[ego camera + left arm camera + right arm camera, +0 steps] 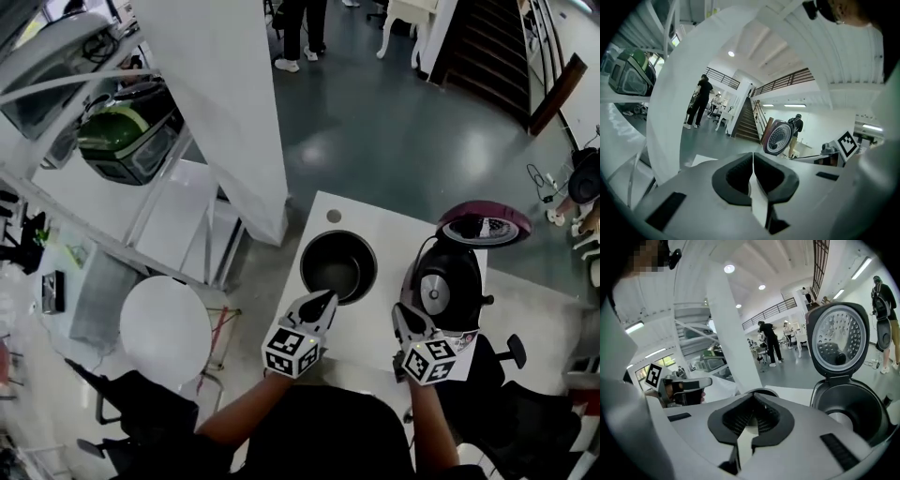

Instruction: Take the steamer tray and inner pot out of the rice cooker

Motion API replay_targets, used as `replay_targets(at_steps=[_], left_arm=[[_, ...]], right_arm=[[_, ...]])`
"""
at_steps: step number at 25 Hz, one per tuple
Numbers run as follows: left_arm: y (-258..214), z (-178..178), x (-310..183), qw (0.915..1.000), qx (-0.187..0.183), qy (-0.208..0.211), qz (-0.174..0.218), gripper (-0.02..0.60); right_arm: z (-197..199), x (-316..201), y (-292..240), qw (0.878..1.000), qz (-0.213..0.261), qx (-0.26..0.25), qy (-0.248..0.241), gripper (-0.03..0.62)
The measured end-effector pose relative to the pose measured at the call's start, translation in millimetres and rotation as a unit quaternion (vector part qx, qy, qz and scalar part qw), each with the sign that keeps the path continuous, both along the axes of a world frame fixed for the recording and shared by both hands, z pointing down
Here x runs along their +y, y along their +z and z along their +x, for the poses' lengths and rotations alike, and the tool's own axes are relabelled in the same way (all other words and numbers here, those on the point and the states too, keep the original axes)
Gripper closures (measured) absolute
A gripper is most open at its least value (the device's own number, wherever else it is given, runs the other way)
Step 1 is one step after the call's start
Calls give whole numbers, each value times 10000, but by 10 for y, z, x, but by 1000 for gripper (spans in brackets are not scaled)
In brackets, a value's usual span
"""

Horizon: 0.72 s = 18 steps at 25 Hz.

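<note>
Tabletop [386, 281]: white.
On it, left: inner pot [338, 266], upright, standing beside the cooker.
On it, right: rice cooker [450, 291], lid raised.

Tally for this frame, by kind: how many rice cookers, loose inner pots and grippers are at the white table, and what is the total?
Rice cooker, lid open: 1
Inner pot, out on the table: 1
Grippers, left gripper and right gripper, both shut with nothing held: 2
Total: 4
</note>
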<state>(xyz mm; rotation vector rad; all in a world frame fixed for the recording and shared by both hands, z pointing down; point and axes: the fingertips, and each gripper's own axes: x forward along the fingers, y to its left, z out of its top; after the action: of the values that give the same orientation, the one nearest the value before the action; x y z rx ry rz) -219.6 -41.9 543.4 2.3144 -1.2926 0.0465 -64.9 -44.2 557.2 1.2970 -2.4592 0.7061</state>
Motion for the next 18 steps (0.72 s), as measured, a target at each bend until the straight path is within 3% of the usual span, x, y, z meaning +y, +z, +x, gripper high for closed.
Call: replay_targets(at_steps=[6,12,18], left_arm=[[49,532,882,9995,-79,-297,49,574],[-36,1010,1788,9957,-508,-686,356,574],[-69,1184,2509,9944,-419,-904,363,574]], right_arm=[[660,942,-314,9967,809,-6,-3,589],[1533,1765,-274,9960,879,15,161,592],[2022,2413,-350,9925,1170,126,316,594]])
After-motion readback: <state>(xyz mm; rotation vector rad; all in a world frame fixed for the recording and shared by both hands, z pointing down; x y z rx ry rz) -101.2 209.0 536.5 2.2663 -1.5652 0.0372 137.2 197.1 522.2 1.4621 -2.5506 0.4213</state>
